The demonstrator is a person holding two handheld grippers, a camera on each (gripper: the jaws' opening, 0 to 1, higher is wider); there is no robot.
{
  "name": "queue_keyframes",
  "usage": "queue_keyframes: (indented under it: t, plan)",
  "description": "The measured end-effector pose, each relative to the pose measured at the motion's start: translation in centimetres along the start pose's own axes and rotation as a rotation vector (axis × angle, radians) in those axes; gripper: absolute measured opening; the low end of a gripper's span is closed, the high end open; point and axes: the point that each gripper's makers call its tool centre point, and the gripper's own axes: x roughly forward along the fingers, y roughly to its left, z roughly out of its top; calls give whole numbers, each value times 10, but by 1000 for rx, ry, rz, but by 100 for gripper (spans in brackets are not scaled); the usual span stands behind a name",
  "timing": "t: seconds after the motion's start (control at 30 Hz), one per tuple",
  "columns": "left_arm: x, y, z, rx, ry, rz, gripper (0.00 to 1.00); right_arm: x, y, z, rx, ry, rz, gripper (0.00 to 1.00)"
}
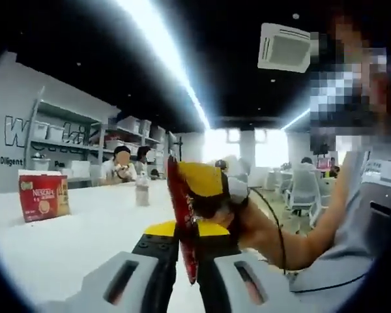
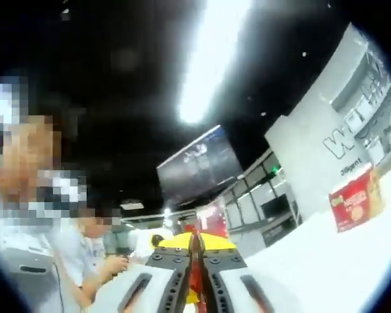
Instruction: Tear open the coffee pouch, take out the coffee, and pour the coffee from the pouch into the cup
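Coffee pouch (image 1: 182,215) raised above tabletop (image 1: 72,241), pinched edge-on between left claw (image 1: 186,261) and right claw (image 2: 197,270), both clenched on it. Tear looked not yet done; pouring remained. Nescafé box (image 1: 43,195) far left.

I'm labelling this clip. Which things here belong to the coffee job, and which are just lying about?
Job: pouch, clamped by the left gripper and the right gripper.

Lying about: Nescafe box, small bottle, shelves, chairs.
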Motion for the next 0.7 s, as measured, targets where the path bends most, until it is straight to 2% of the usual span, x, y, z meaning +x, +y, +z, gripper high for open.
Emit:
queue_keyframes:
  t: [0.03, 0.07, 0.13, 0.2, 0.23, 0.3, 0.37, 0.4, 0.43, 0.5, 0.57, 0.63, 0.7]
  plan:
    - [-1, -3, -1, 6, 6, -21, 11, 0, -2, -1, 22, 14, 17, 13]
    - [-2, -2, -1, 8, 9, -14, 10, -1, -2, -4, 28, 37, 36, 15]
    - [-1, -3, -5, 24, 37, -18, 10, -1, 0, -6, 37, 76, 85, 12]
    - [1, -7, -11, 29, 69, -37, 10, -1, 11, -7, 29, 105, 165, 10]
    - [1, -8, -12, 30, 74, -39, 10, 0, 12, -8, 25, 111, 167, 10]
    - [4, -10, -17, 33, 102, -48, 10, 0, 8, -16, 0, 199, 152, 7]
    - [4, -7, -22, 32, 122, -31, 10, -1, 3, -20, 33, 266, 113, 4]
    - [4, -5, -23, 34, 120, -27, 10, 1, -2, -18, 30, 269, 83, 3]
    - [4, -4, -22, 32, 114, -23, 10, 2, -2, -17, 33, 262, 84, 2]
    - [2, 2, -19, 43, 99, 3, 10, 3, -9, -15, 121, 235, 50, 2]
    - [0, 9, -19, 104, 109, 53, 10, 3, -14, -14, 214, 199, 43, 2]
    - [-1, 8, -19, 103, 114, 57, 10, 1, -19, -12, 335, 145, 59, 2]
    - [-3, 10, -17, 86, 113, 62, 10, 1, -19, -12, 384, 92, 94, 3]
